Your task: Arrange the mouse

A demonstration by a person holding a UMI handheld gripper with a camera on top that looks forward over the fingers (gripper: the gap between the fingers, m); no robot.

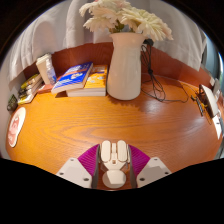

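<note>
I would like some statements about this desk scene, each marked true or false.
1. The mouse is between the gripper fingers. True.
2. The vase lies on its side. False: it stands upright on the desk.
3. The vase holds flowers. True.
4. The books are stacked on the mouse. False: they lie beyond it, beside the vase.
5. The mouse is black. False: it is white.
</note>
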